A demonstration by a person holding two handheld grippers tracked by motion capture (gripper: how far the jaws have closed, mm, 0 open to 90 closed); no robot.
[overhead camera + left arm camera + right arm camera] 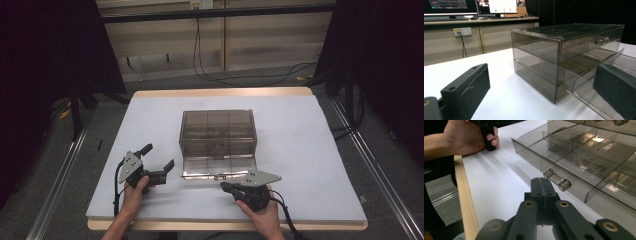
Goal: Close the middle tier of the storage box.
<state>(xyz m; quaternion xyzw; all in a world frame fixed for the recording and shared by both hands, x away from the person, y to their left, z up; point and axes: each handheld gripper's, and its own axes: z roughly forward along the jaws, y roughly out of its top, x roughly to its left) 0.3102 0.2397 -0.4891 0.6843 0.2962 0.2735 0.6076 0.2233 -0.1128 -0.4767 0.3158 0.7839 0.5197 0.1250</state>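
Observation:
A smoky transparent two-drawer box (218, 131) stands mid-table on the white cloth. Its lower drawer (218, 167) is pulled out toward me and shows divided compartments (584, 152); nothing is visible inside them. The upper drawer is pushed in, and its metal handle (601, 40) shows in the left gripper view. My left gripper (159, 157) rests left of the box, its jaws wide apart and empty. My right gripper (224, 186) sits just in front of the pulled-out drawer, jaws pressed together, tips (543, 185) a short way from the drawer's metal handle (556, 179) without touching it.
The table's wooden front edge (465, 195) runs close to my hands. Black curtains and stands flank the table, and cables lie on the floor behind it. Monitors (469, 6) sit on a desk beyond the box.

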